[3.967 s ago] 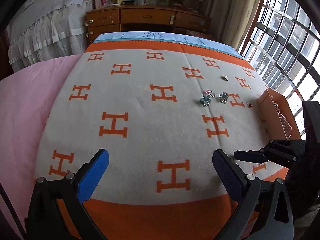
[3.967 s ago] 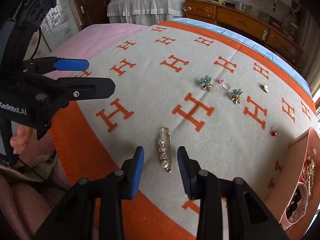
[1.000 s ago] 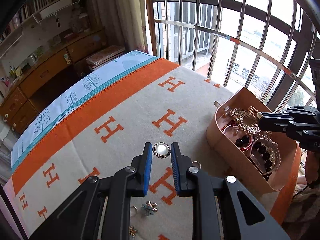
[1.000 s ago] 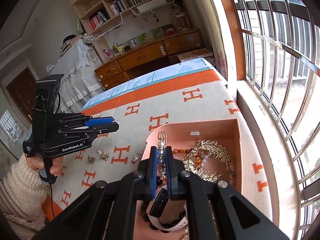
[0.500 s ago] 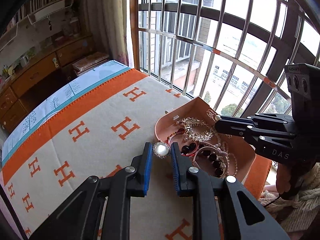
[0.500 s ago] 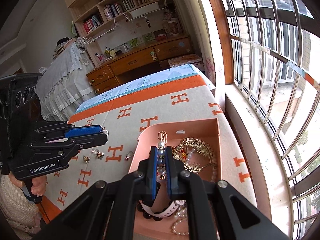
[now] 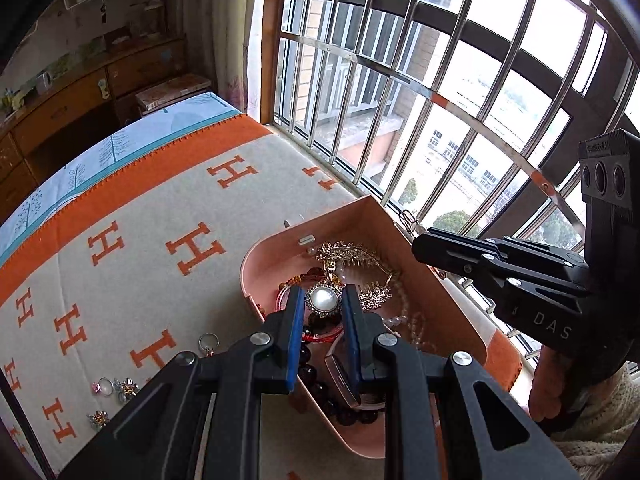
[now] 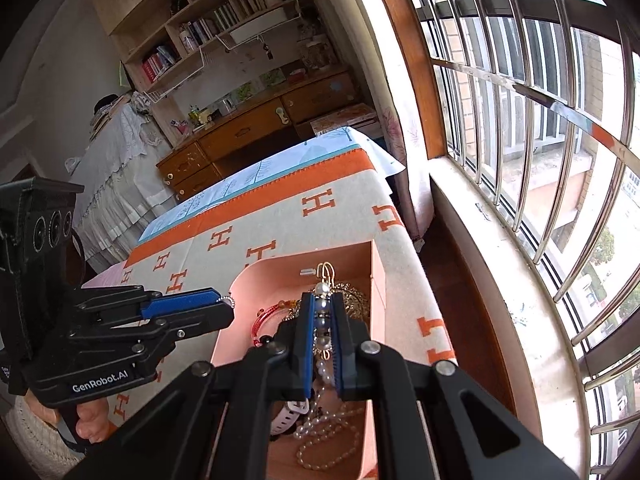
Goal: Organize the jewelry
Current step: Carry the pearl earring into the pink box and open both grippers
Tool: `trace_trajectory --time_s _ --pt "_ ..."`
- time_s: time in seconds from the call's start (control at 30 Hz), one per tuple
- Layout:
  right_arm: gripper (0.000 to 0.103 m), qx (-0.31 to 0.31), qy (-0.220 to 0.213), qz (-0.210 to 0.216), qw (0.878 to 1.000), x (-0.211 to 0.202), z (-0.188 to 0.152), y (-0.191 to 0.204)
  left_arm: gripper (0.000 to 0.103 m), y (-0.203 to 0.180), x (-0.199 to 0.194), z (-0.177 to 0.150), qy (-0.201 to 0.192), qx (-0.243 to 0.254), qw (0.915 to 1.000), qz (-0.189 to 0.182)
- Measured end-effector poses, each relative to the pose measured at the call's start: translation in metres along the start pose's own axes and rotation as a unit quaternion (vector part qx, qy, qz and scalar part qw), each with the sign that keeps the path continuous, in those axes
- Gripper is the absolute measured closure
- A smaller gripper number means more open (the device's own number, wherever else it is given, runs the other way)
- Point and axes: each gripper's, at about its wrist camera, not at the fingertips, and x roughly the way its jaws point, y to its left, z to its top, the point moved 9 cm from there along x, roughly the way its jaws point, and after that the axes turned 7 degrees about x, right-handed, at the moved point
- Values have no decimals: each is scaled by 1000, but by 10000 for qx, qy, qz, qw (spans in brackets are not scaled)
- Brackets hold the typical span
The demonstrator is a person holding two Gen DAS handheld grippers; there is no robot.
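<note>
Holding both pieces over the pink tray (image 7: 436, 280): left hand-held gripper (image 7: 320, 312) is clamping the round pearl brooch (image 7: 321, 300), right hand-held gripper (image 8: 322, 320) is pinching the pearl pin (image 8: 321, 320) edgewise, neither released yet. Tray is already carrying a gold comb (image 7: 356, 260), beads and a red bracelet (image 8: 268, 318). Looking roughly two-thirds done: a ring (image 7: 208, 340) and small flower earrings (image 7: 126, 386) are lying on the blanket (image 7: 140, 208) left of the tray, not yet collected.

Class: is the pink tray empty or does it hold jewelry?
Holds jewelry: the pink tray contains a gold comb, pearl strand and dark beads.
</note>
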Motion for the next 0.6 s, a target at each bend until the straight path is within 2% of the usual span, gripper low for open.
trace_trajectory --time_s 0.17,0.23,0.33,0.37,0.4,0.6 --pt "95 -46 97 -193 9998 10 1 -4 86 -2 8 5 30 -52 10000 26" --pt "95 109 230 -112 9996 13 0 -8 82 -5 8 5 20 -41 10000 -17" --pt "92 278 371 43 9989 14 -3 -11 62 -4 3 5 -29 -42 10000 68" --pt "92 295 367 38 9989 13 -3 -12 52 -3 1 5 -60 -85 9999 91" --pt "91 301 356 37 9989 11 -3 -13 49 -1 -2 5 -96 -136 9998 119" --pt "91 317 235 158 9991 -1 -1 -6 49 12 -29 -1 -293 -443 9984 199"
